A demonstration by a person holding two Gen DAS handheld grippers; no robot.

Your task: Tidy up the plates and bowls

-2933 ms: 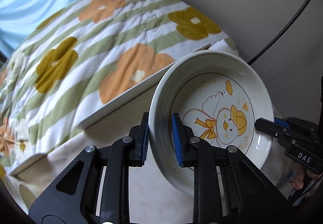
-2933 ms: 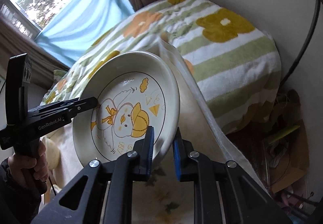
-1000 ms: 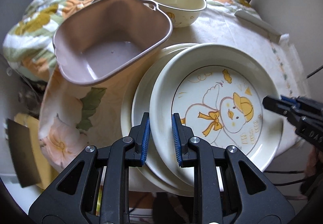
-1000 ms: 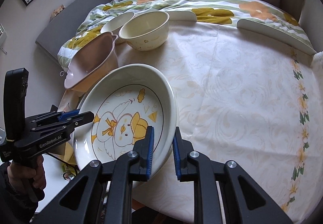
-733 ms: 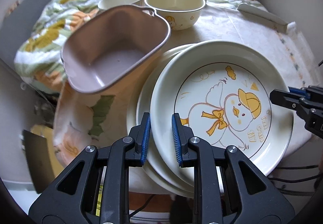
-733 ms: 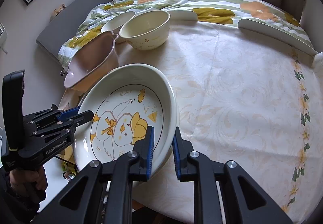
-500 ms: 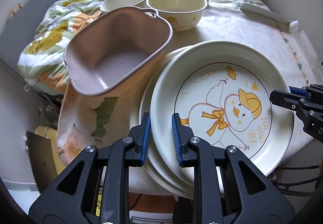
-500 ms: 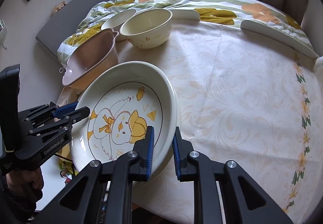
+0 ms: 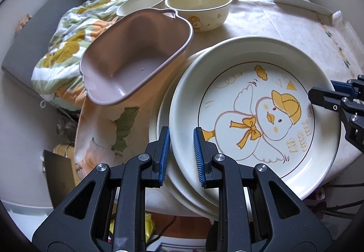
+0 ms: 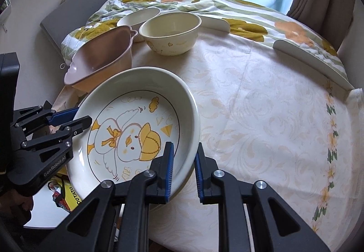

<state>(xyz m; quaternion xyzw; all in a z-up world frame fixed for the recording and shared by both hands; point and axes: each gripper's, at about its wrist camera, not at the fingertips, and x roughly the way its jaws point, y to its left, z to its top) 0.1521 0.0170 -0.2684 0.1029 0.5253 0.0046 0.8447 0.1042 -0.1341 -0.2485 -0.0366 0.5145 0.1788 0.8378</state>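
Observation:
A cream plate with a yellow-capped duck [image 9: 257, 115] [image 10: 136, 129] is held level between both grippers. My left gripper [image 9: 181, 156] is shut on its near-left rim and shows in the right wrist view as the left gripper [image 10: 83, 115]. My right gripper [image 10: 183, 167] is shut on the opposite rim and enters the left wrist view as the right gripper [image 9: 318, 90]. The duck plate lies over a stack of plain cream plates [image 9: 159, 120] at the table's edge; whether it rests on them I cannot tell.
A pink basin [image 9: 136, 54] [image 10: 100, 56] sits tilted beside the stack. Behind it stand a cream bowl [image 9: 200, 8] [image 10: 170, 31] and a second bowl [image 9: 141, 3] [image 10: 138, 16]. The round table's cloth [image 10: 261, 115] spreads to the right, a flowered quilt [image 10: 250, 13] beyond.
The duck plate was carried from in front of the quilt and wall to over the stack at the table's edge. In the last second both grippers only tilted a little, still clamped.

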